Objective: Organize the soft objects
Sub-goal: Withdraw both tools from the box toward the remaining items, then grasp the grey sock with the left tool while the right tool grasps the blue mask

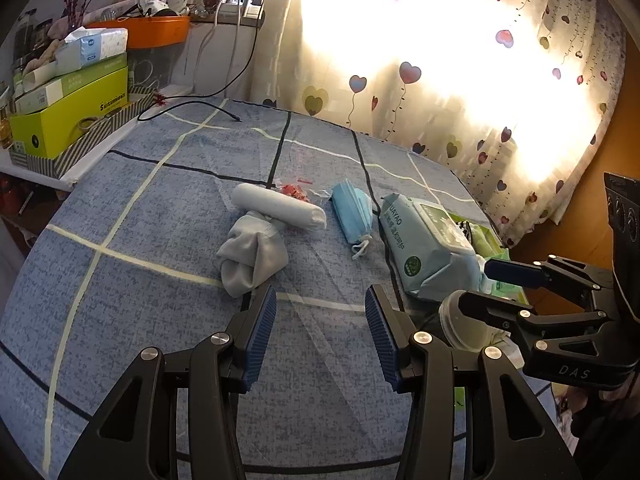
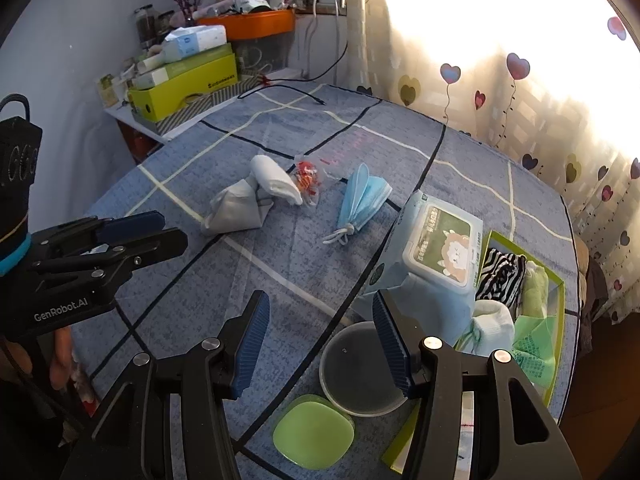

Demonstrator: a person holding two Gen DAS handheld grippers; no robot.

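In the left wrist view we see our left gripper (image 1: 321, 332) with its jaws apart and nothing between them, above the blue checked bed sheet (image 1: 160, 208). Just ahead of it lies the crumpled grey sock (image 1: 252, 256), touching a rolled white cloth (image 1: 280, 206). A small clear bag with red pieces (image 1: 298, 193) lies behind the roll. To the right are the folded light blue face masks (image 1: 354, 214), and then the pale blue pack of wet wipes (image 1: 424, 244). Our right gripper (image 1: 476, 286) comes in from the right edge with its jaws apart and empty

In the right wrist view our right gripper (image 2: 318, 338) stands open over a round grey lid (image 2: 358, 372), beside a light green square lid (image 2: 314, 432). The green cardboard box (image 2: 558, 292) at the right already holds a zebra striped cloth (image 2: 502, 276), a pale green cloth (image 2: 536, 288) and a white sock (image 2: 494, 326). The grey sock (image 2: 236, 210) lies well apart from this box, in the middle of the sheet
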